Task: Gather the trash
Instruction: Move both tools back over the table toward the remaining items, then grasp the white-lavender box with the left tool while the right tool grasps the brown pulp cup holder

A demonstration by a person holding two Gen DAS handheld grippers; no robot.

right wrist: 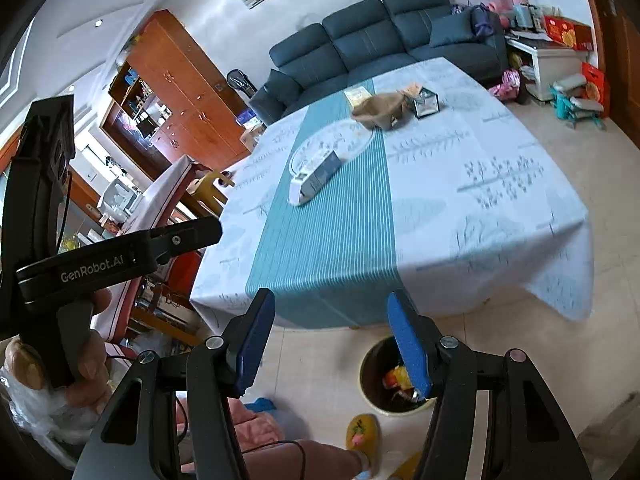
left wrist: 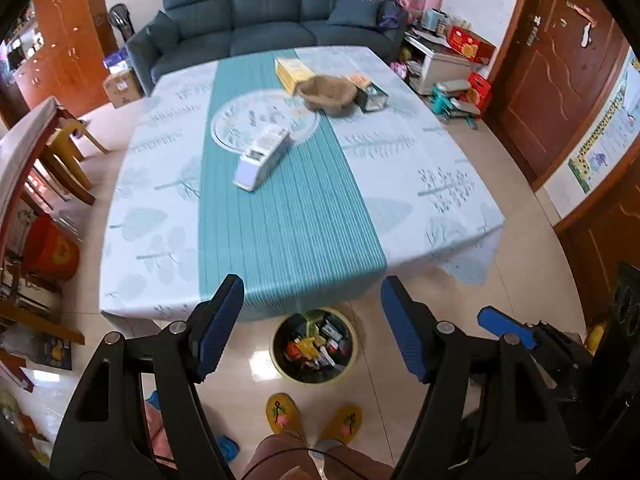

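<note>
A round trash bin [left wrist: 275, 354] stands on the floor at the table's near edge, holding several colourful wrappers and cartons. My left gripper [left wrist: 312, 328] hangs above it, open, with nothing between its blue pads. My right gripper [right wrist: 332, 342] is open and empty too; its right finger hides part of the bin [right wrist: 365, 384]. On the table [left wrist: 400, 168] lie a white carton [left wrist: 262, 158] on a round plate [left wrist: 240, 114], a crumpled brown paper bag [left wrist: 328, 92], a yellow box [left wrist: 294, 70] and a small dark box [left wrist: 372, 98].
The person's feet in yellow slippers [left wrist: 282, 412] stand just before the bin. A dark blue sofa [left wrist: 264, 12] sits behind the table. Chairs [left wrist: 24, 152] crowd the left side. Boxes and toys [left wrist: 460, 92] litter the floor at the right by a wooden door [left wrist: 560, 60].
</note>
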